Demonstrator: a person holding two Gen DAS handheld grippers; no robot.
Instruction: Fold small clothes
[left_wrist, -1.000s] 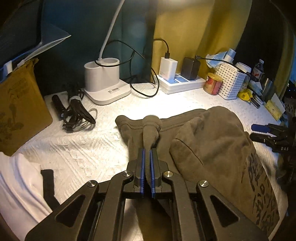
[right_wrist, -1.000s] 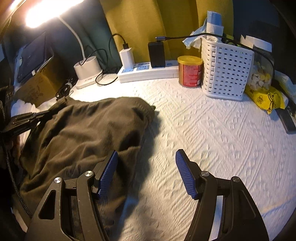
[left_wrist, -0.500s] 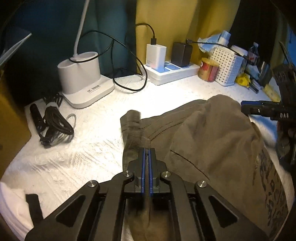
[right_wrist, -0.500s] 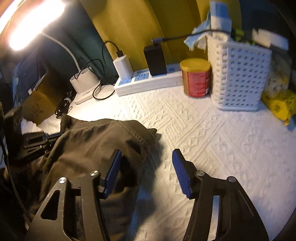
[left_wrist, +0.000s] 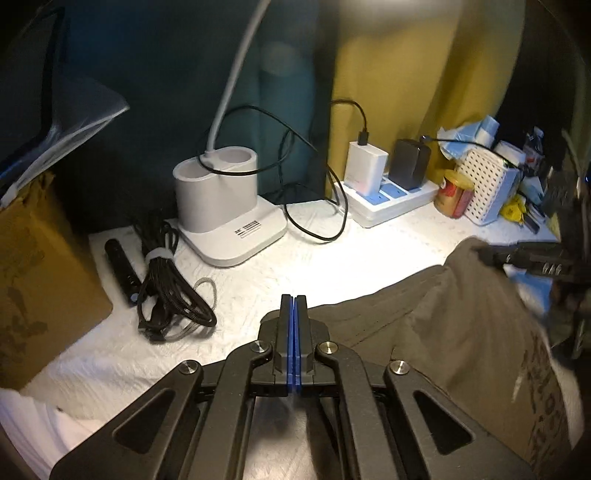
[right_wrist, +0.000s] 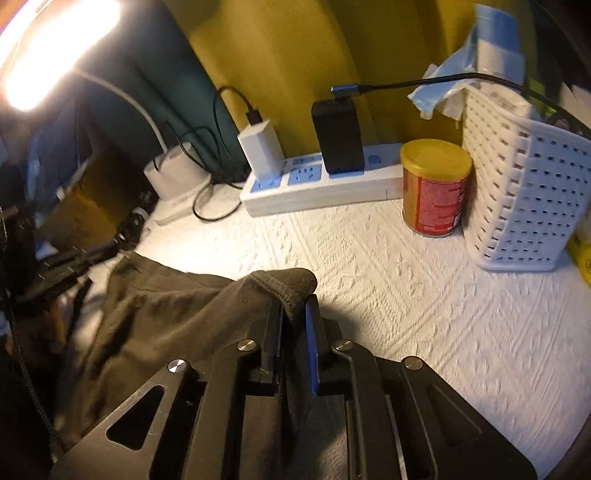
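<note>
Olive garment (right_wrist: 177, 314) gathered for folding: right claw (right_wrist: 293, 325) closing on its hem, left claw (left_wrist: 294, 332) fully together; next, carry it across.

left gripper (left_wrist: 294, 306): jaws fully together, blue pads flat against each other, nothing visible between them at the tips; points forward and down toward 12 o'clock.
right gripper (right_wrist: 293, 314): jaws closing, only a narrow gap left, a fold of the olive garment (right_wrist: 177, 314) bunched between them; also angled downward.
left gripper in the right wrist view: dark, blurry at 9 o'clock.
</note>
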